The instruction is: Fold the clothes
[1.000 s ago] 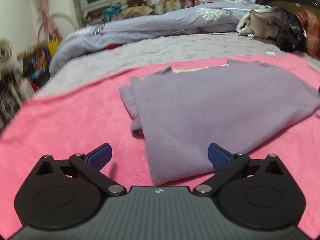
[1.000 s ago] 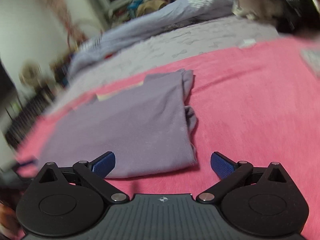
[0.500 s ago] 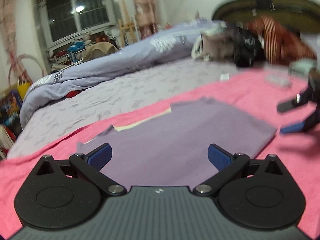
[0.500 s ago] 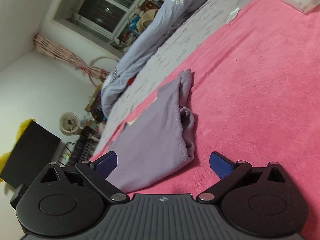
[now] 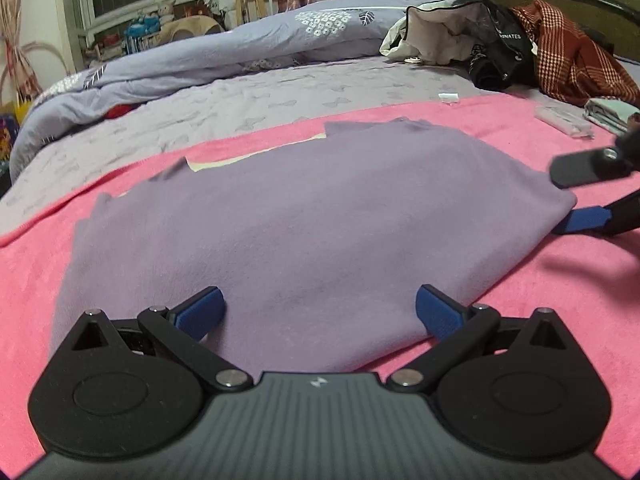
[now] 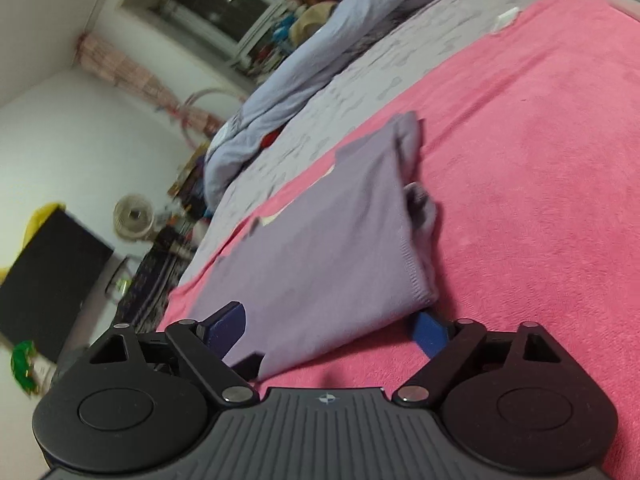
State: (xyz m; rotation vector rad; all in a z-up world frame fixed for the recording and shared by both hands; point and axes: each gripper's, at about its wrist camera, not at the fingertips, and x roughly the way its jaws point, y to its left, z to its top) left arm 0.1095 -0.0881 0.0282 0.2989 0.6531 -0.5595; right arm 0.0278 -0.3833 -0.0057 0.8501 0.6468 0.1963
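A folded lavender garment (image 5: pixel 304 224) lies flat on the pink blanket (image 5: pixel 36 280). My left gripper (image 5: pixel 318 314) is open, low over the garment's near edge, with a blue pad on each side of the cloth. My right gripper (image 6: pixel 328 328) is open and rolled sideways at the garment (image 6: pixel 320 248). One pad is above its near corner and the other at the blanket below the hem. It also shows in the left wrist view (image 5: pixel 592 192) at the garment's right edge.
A grey-lilac sheet (image 5: pixel 248 108) and a blue duvet (image 5: pixel 224 52) lie beyond the blanket. A pile of clothes and a red plaid garment (image 5: pixel 568 60) sit at the far right by the headboard. Small packets (image 5: pixel 564 120) lie on the blanket there.
Both grippers have moved in close to the garment. The left has come down onto its near edge. The right has tilted and slid its jaws around the near right corner.
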